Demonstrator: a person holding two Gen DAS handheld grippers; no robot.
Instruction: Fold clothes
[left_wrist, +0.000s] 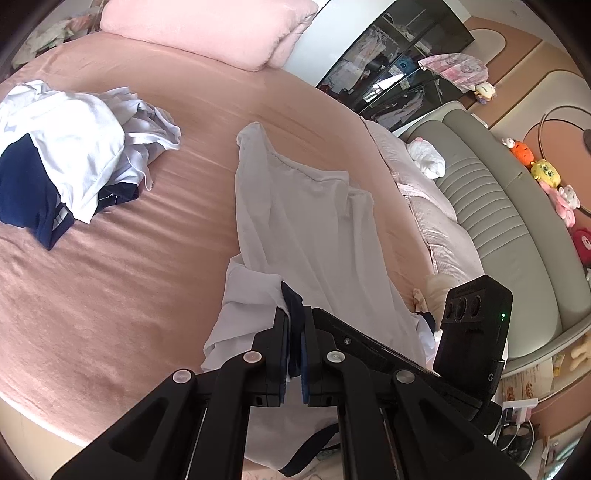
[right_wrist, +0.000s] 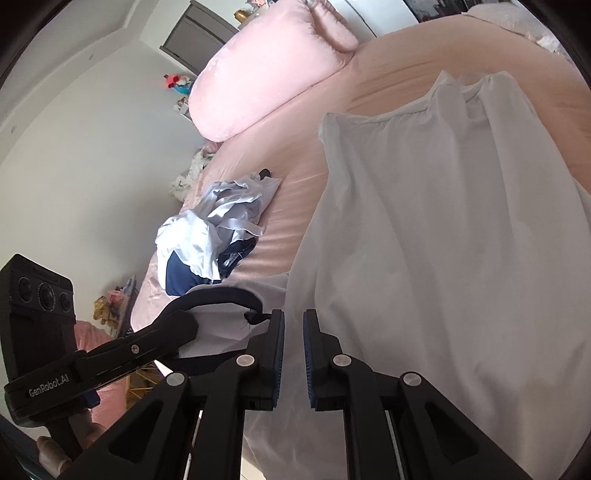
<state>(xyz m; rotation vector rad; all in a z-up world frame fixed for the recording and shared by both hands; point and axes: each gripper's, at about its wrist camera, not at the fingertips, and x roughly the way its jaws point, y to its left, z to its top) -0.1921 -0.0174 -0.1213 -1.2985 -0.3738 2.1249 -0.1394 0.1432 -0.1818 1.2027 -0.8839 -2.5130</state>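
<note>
A white shirt (left_wrist: 314, 229) with navy trim lies lengthwise on the pink bed (left_wrist: 110, 277), its near end lifted. My left gripper (left_wrist: 293, 325) is shut on the shirt's navy-trimmed edge; dark cloth sticks up between the pads. The same left gripper (right_wrist: 207, 314) appears in the right wrist view, clamped on a navy band. My right gripper (right_wrist: 293, 332) is right next to it. Its jaws are only a narrow gap apart, and the white shirt (right_wrist: 443, 258) fills that gap and spreads away to the right. The right gripper's body (left_wrist: 469, 332) shows at lower right.
A heap of white and navy clothes (left_wrist: 66, 162) lies on the bed's left side. A pink pillow (left_wrist: 207, 29) rests at the bed's far end. A grey padded bench (left_wrist: 498, 221) with plush toys (left_wrist: 546, 173) runs along the right, behind a folded pink blanket (left_wrist: 424, 206).
</note>
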